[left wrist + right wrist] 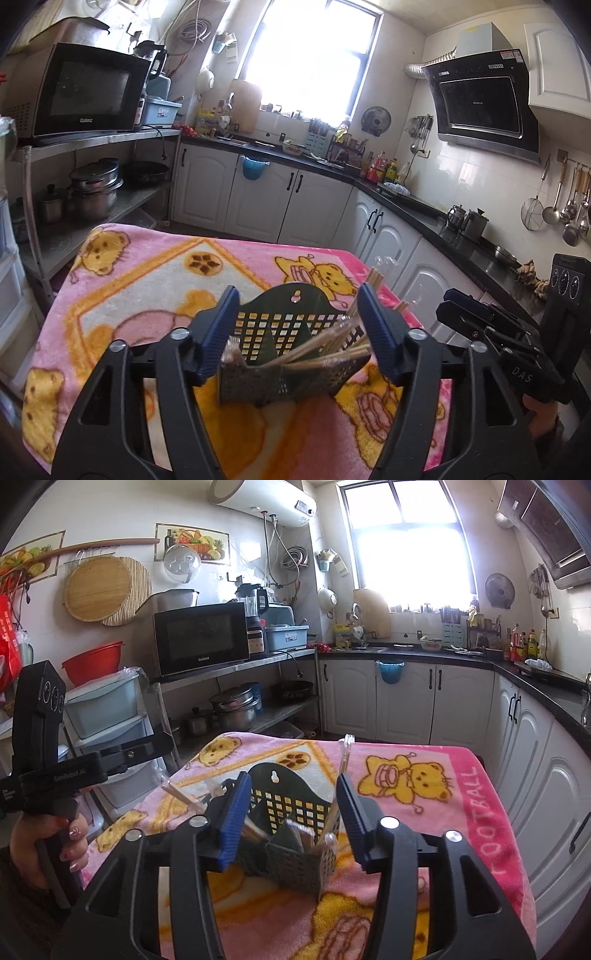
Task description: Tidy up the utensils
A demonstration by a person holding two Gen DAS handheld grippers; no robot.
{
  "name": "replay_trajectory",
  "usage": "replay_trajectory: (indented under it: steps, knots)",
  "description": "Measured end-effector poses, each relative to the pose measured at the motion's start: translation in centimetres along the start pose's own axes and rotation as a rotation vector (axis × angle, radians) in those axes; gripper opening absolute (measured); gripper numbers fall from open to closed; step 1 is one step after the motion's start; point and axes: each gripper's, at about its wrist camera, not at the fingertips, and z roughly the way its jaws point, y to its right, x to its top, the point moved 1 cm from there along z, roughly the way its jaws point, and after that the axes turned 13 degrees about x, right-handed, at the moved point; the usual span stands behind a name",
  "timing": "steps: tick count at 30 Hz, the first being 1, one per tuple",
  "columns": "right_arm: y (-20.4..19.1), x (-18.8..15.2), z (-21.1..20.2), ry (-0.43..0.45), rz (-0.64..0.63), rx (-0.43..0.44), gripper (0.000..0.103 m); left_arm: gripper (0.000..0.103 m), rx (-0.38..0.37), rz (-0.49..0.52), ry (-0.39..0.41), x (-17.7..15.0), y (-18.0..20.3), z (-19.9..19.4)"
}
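now both tools gaping, left tool (295,328), right tool (290,819), flanking dark utensil basket (291,354) of chopsticks (332,350), pink blanket (147,280)

A dark perforated plastic utensil basket (284,343) stands on the pink cartoon-bear blanket (147,280). Wrapped wooden chopsticks (332,350) lean inside it.

Sunlit kitchen window (408,546), white cabinets (406,698), black countertop (424,206), microwave (201,638) on steel shelf, tiled walls

L gripper (295,332) & R gripper (291,819) jaws apart, seemingly gripping nothing
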Motion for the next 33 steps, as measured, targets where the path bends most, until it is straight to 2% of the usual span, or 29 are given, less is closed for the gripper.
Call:
replay_trajectory:
  steps: [12,17,26,33]
  knots:
    - [-1.1,-2.1,-2.2,0.005,-0.008,-0.015,0.072,0.092,0.022,-0.008,-0.016,-1.8,-0.5,-1.9]
    - [-1.2,-3.5,-2.5,-0.006,0.004,-0.031,0.083,0.092,0.028,-0.008,-0.042,-3.1,-0.4,-2.4]
    - [-1.0,-6.6,-2.2,-0.047,0.033,-0.054,0.091,0.092,0.062,-0.006,-0.09,-6.6,-0.4,-2.0]
    - [-1.1,-9.0,-2.0,-0.063,0.038,-0.077,0.094,0.092,0.093,-0.005,-0.093,-8.9,-0.4,-1.8]
